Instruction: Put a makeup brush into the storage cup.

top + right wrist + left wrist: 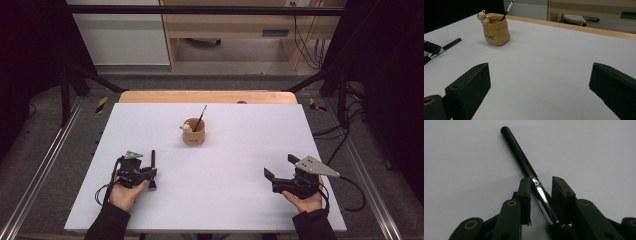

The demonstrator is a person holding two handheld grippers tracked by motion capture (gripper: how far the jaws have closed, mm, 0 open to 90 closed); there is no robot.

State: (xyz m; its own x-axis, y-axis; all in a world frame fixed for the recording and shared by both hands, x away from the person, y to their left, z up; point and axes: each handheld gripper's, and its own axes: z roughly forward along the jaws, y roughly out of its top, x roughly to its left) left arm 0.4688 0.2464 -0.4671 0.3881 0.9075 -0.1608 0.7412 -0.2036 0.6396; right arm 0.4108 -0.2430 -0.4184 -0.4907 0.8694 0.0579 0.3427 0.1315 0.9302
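Note:
A black make-up brush with a shiny metal ferrule lies flat on the white table, also visible as the brush at the left. My left gripper sits low over it, jaws narrowly apart with the ferrule slanting between them. It touches the left pad, and a gap shows beside the right pad. In the high view the left gripper is held by a hand. My right gripper rests at the right, wide open and empty, as the right gripper confirms.
A tan pouch-shaped cup with a small bear figure stands mid-table, and a thin brush leans in it. The same cup shows far left in the right gripper view. A wooden edge borders the table's back, with furniture and cables beyond.

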